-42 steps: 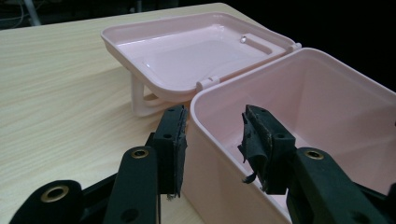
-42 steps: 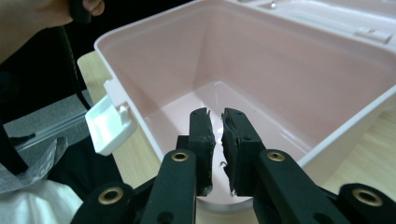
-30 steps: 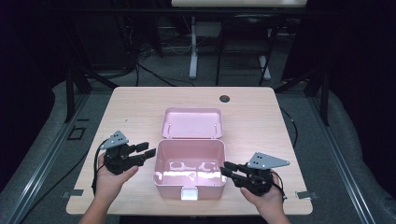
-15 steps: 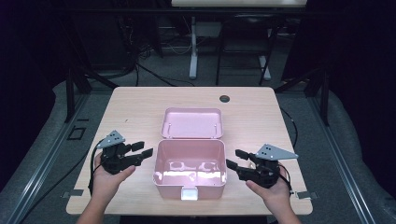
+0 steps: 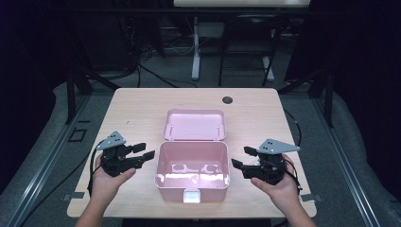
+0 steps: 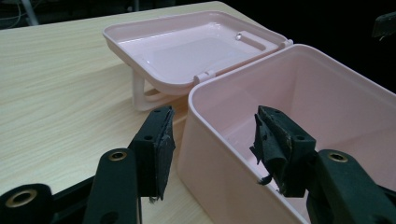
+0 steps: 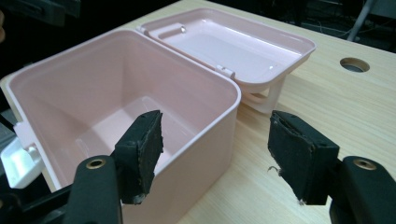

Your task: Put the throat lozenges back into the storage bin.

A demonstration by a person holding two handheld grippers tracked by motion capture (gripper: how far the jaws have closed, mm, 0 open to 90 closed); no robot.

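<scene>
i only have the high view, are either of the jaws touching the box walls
Observer: No. In the left gripper view the left gripper straddles the box wall with gaps either side; its jaws have just been opening.
Operator: and the right one
Observer: The right gripper also straddles its wall without pressing; its jaws have just been opening too.
Operator: anything in the box
Observer: Nothing shows on its floor in the right gripper view.
Operator: is the lid flat on the table
Observer: No, the lid rests tilted on its handle.

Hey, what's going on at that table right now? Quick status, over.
Left gripper and right gripper open, jaws just widened, nothing between them. Pink box sits between them, lid flipped back, looks empty. Nothing in the way.
</scene>
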